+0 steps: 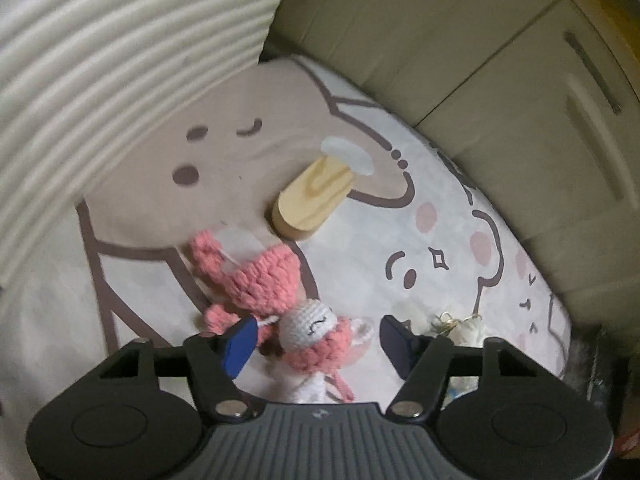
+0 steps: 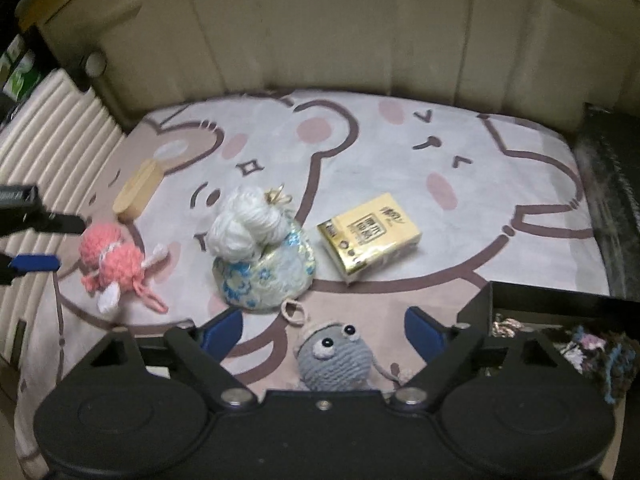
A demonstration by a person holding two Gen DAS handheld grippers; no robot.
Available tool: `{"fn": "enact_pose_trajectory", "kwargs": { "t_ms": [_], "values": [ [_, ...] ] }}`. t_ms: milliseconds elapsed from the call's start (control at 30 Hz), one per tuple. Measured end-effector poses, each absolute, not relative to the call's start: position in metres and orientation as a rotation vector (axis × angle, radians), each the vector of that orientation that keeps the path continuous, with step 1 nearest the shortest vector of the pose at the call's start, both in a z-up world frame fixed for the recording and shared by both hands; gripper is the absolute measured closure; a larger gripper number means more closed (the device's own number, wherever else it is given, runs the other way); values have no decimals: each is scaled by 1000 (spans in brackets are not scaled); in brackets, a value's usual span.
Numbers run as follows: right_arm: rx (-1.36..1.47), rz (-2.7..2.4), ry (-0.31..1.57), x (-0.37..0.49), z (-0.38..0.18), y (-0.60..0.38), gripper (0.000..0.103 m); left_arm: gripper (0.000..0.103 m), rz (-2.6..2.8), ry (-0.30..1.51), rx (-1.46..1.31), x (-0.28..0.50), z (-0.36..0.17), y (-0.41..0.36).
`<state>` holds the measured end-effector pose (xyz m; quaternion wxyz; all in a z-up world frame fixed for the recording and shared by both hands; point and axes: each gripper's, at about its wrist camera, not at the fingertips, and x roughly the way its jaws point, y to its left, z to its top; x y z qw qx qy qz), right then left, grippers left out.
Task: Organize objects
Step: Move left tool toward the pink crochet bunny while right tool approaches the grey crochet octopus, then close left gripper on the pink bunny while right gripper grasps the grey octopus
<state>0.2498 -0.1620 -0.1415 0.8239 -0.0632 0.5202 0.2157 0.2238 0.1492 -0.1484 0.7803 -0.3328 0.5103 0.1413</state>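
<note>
Below, pink crochet doll point(image 1: 276, 300) between parted left tongs point(image 1: 316, 340), untouched.

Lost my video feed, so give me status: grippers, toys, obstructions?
Left gripper open, straddling pink crochet doll, not gripped. Right gripper open over grey crochet toy. Tissue pack, floral pouch and wooden block nearby, nothing blocking.

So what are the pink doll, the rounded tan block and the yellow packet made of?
The pink crochet doll looks like chunky yarn: knitted loops show. The rounded tan block looks like bare, matte wood, with grain lines. The yellow tissue packet seems wrapped in glossy plastic film; it shines.
</note>
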Motion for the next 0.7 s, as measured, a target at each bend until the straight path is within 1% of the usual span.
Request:
{"fn": "enact_pose_trajectory", "kwargs": {
  "t_ms": [100,200,467,700],
  "values": [
    [-168,479,1120,250,-147,-158,22,42,316,1109,-756,229,-158,149],
    [-210,499,1130,249,-153,-155,24,43,343,1118,-780,235,-167,150],
    [-266,547,1149,249,-166,-149,25,49,423,1153,-874,244,-191,158],
    [-336,591,1172,246,-179,-143,25,49,451,1163,-905,250,-205,155]
  ]
}}
